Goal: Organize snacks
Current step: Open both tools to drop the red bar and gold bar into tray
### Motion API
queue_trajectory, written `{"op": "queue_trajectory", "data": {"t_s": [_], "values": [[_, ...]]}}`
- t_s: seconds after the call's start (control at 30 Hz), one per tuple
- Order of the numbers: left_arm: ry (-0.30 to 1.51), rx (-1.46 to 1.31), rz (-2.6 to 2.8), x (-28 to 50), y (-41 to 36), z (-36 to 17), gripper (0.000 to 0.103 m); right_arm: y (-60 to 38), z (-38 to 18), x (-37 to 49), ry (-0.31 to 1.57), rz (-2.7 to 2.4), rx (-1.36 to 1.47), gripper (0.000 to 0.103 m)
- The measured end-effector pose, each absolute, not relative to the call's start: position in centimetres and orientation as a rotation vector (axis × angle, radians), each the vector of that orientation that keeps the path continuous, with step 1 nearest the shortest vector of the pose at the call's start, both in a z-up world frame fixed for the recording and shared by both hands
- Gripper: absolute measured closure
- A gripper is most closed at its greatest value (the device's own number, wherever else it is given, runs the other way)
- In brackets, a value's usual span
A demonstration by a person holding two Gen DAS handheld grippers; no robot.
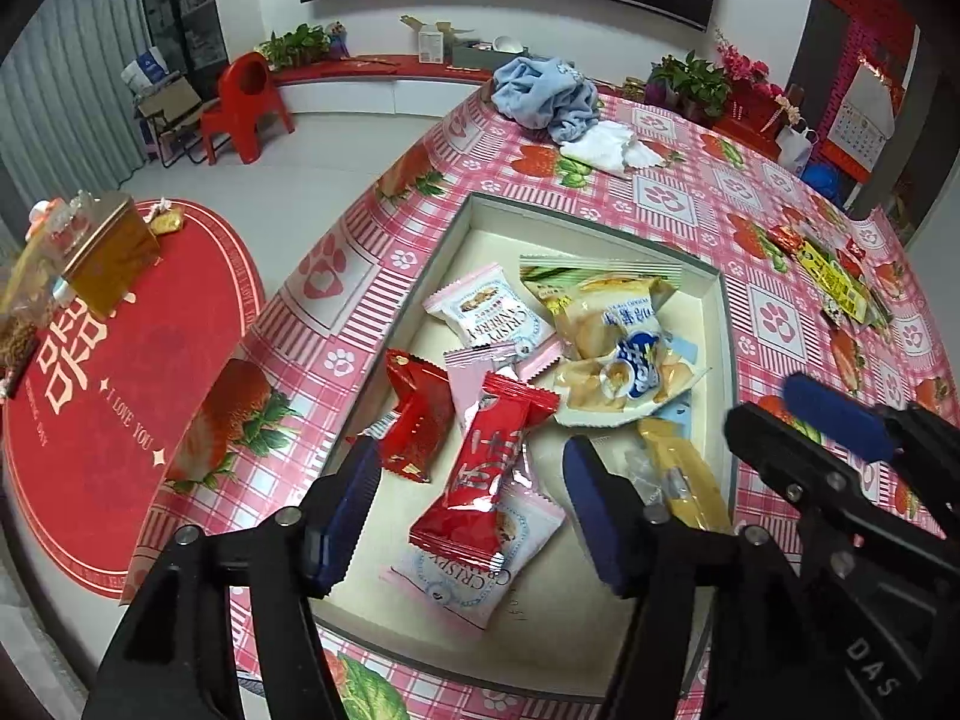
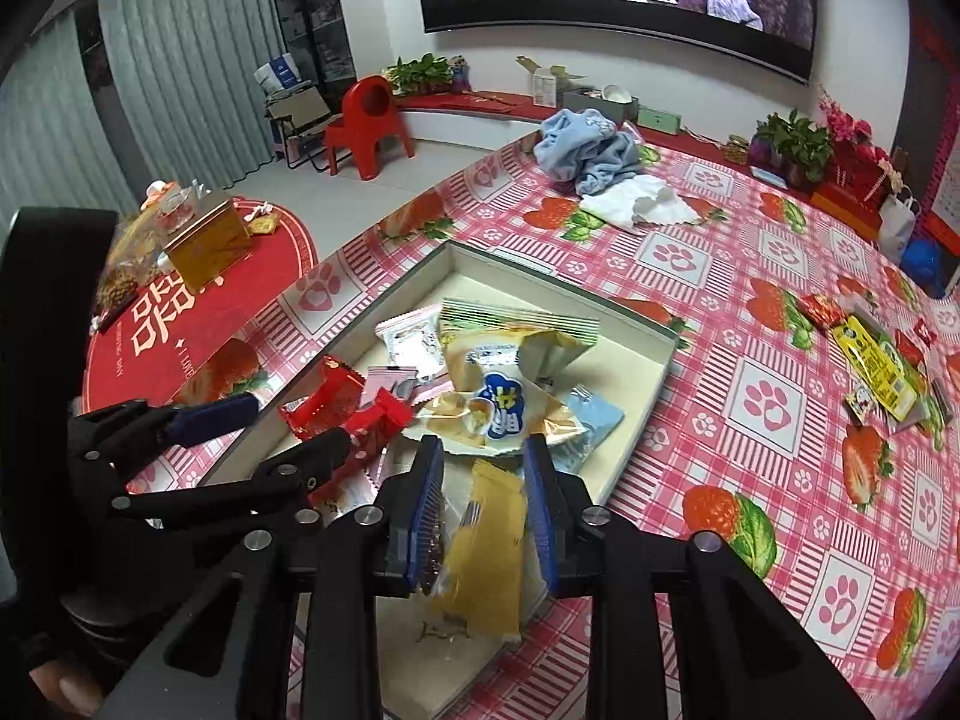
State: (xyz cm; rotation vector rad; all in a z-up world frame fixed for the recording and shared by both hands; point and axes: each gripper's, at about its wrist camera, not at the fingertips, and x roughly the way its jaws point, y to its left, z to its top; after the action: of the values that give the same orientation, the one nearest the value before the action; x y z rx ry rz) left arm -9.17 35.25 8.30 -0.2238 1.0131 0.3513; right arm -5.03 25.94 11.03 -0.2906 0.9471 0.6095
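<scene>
Both grippers hung over the tray [image 1: 723, 324], which held most snacks; this looked like a drop-off step. The left gripper [image 1: 468, 498] gaped above a red packet [image 1: 480, 474], released. The right gripper [image 2: 480, 510] straddled a yellow packet [image 2: 486, 546] at the tray's near edge, pads apparently clear. Next probably called for fetching the loose snacks [image 2: 876, 366] near the table's right edge, seen plainest from the right wrist.

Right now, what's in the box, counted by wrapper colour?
Snack packets in the box, as far as visible:
Red: 2
Pink: 3
Yellow or gold: 3
Light blue: 1
Total: 9
</scene>
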Motion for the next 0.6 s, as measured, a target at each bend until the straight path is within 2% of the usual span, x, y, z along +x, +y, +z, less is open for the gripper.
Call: {"op": "queue_trajectory", "data": {"t_s": [0.03,0.07,0.6], "values": [[1.023,-0.228,0.358,-9.1,35.4,8.2,0.032,25.4,11.2,-4.9,0.94,0.584,-0.282,0.044],[1.033,-0.236,0.351,-9.0,35.5,8.1,0.024,25.0,11.4,-4.9,0.931,0.576,-0.27,0.029],[0.986,-0.202,0.319,-10.0,33.4,9.1,0.02,21.0,12.4,-6.0,0.899,0.546,-0.239,0.028]]}}
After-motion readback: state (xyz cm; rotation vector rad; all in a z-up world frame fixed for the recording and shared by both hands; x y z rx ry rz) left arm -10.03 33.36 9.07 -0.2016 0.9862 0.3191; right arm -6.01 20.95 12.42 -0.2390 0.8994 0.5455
